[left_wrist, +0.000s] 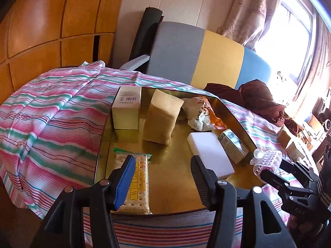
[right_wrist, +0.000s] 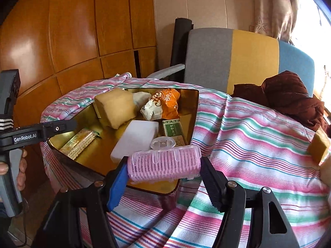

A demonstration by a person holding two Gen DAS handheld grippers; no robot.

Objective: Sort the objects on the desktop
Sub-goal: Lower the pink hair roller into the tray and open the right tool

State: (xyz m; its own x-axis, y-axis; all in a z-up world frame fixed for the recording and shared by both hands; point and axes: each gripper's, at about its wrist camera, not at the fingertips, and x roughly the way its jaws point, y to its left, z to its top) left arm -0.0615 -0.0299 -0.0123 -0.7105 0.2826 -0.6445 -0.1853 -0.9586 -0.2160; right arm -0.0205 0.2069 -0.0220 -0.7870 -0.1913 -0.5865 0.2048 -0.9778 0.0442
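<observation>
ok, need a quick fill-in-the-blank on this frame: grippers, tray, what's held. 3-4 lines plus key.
1. The right hand-held gripper is shut on a pink hair ____.
2. The left hand-held gripper is ____ and holds nothing.
3. The cracker packet lies inside the gold ____.
4. The white sponge block lies next to a ____ box.

Missing words: roller; open; tray; green

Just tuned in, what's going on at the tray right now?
The right gripper holds a pink hair roller above the near edge of the gold tray. The left gripper hangs open over the tray, gripping nothing, above a cracker pack. A white block, snack bag and small boxes already lie inside.
</observation>
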